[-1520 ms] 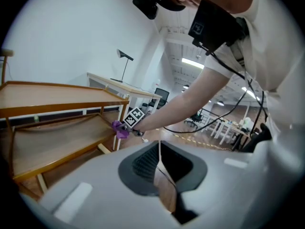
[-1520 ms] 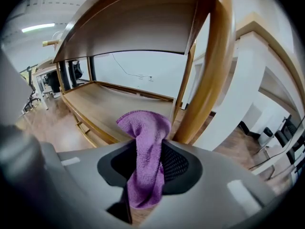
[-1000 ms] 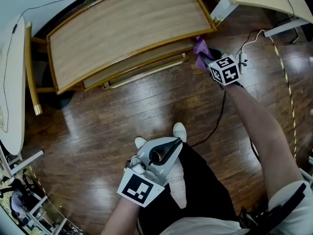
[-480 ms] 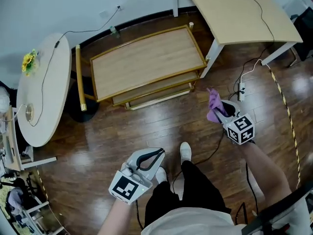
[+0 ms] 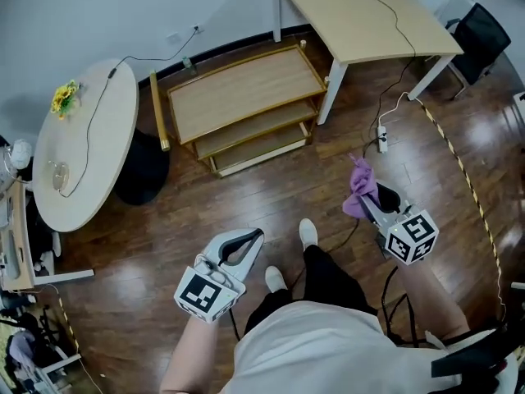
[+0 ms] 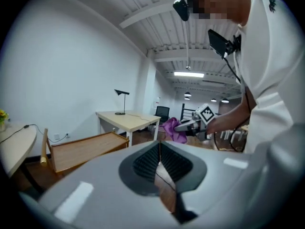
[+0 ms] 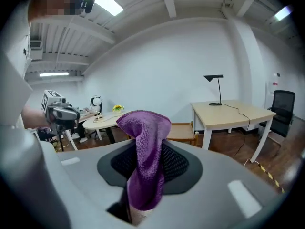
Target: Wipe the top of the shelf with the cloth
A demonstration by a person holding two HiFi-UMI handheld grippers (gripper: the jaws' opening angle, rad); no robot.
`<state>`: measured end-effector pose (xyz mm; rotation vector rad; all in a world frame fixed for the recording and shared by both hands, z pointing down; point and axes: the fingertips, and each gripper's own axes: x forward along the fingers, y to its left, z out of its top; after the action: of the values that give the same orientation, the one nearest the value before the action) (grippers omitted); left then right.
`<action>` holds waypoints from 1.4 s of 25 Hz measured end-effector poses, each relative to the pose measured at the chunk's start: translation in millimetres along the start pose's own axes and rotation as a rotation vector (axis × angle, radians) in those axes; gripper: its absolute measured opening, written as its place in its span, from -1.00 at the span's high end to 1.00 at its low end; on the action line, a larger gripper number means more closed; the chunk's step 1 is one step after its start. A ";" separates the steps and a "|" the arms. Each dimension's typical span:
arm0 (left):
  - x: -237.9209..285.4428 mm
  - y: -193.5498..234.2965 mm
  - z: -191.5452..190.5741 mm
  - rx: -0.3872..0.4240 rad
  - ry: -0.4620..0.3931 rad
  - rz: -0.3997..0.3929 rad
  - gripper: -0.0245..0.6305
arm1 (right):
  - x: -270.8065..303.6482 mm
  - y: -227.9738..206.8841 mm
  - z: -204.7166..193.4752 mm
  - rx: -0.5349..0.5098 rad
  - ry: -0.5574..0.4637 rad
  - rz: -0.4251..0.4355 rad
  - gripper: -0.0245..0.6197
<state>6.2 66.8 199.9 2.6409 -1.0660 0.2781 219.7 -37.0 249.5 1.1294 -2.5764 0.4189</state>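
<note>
The low wooden shelf [image 5: 246, 89] stands on the dark floor well ahead of me, its top bare. It shows small in the left gripper view [image 6: 86, 149] and behind the cloth in the right gripper view [image 7: 183, 131]. My right gripper [image 5: 367, 201] is held in the air at the right, far from the shelf, shut on a purple cloth [image 5: 359, 187]. The cloth [image 7: 145, 151] sticks up from between the jaws and droops over them. My left gripper [image 5: 256, 236] hangs at the lower left by my legs, shut with nothing in it, its pads [image 6: 147, 162] pressed together.
A round white table [image 5: 82, 162] with yellow flowers [image 5: 64, 97] stands left of the shelf. A beige desk [image 5: 361, 15] stands to the shelf's right, with a black chair [image 5: 480, 31] beyond. A power strip [image 5: 382, 142] and cables lie on the floor.
The right gripper has come away from the shelf's right end with the cloth, back toward my body. The head view has pulled back, so the shelf looks smaller and farther.
</note>
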 end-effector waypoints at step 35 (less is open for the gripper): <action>8.0 -268.9 34.2 0.036 -0.072 0.003 0.86 | -267.5 24.2 16.1 -0.076 -0.202 0.133 0.53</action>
<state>202.9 235.7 120.3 2.7007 -1.0966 0.2067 372.4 149.3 129.7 1.0250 -2.8272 0.2448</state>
